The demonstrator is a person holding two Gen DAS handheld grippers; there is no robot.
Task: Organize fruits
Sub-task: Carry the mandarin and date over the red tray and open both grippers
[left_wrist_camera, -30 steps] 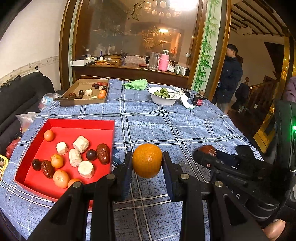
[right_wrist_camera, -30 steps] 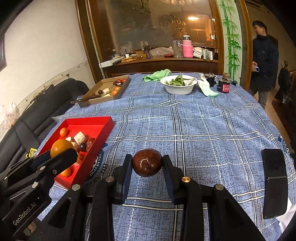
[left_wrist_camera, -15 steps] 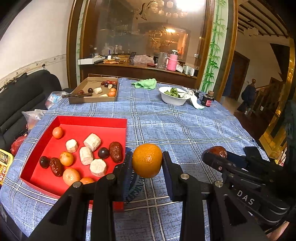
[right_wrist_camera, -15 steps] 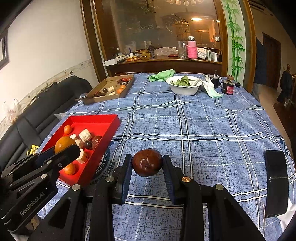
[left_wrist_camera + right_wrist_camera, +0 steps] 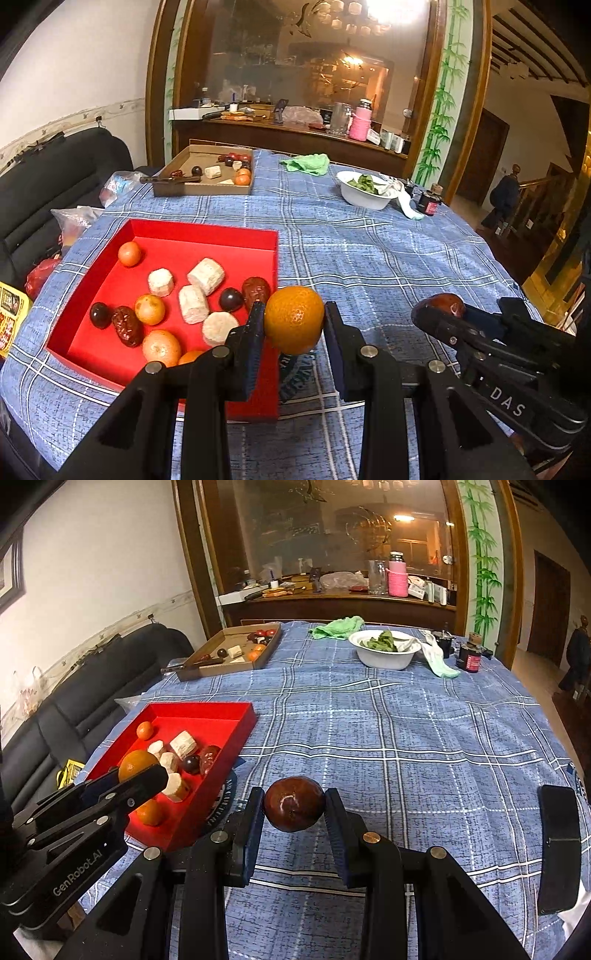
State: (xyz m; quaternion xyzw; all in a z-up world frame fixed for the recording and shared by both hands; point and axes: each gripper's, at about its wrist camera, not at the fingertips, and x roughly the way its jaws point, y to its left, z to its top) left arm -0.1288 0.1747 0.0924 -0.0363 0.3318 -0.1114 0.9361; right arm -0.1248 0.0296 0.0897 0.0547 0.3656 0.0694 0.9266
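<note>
Nearest the lens, the left gripper (image 5: 294, 325) has its fingers drawn in narrow around an orange (image 5: 294, 319), pinched across its middle so the round fruit cannot roll out, and carried in the air just at the near right corner of the red tray (image 5: 207, 228). The right gripper (image 5: 294, 810) does the same with a glossy dark red-brown fruit (image 5: 294, 804), likely a plum or a large date, though the fisheye and the glare leave that unsettled; it hangs above bare blue checked tablecloth (image 5: 388, 738), well right of the tray. Both loads seem bound for that tray, since it already gathers like goods: small oranges, dark round fruits, wrinkled red dates and pale chunky pieces, loosely spread with open floor toward its far side for the newcomers. Farther back, a cardboard box (image 5: 201, 188) holds a few more fruits of the same sorts, probably the stock being sorted from. Beyond it lie a green cloth (image 5: 306, 163) and a white bowl (image 5: 364, 197) of greens, which appear to play no part.
</note>
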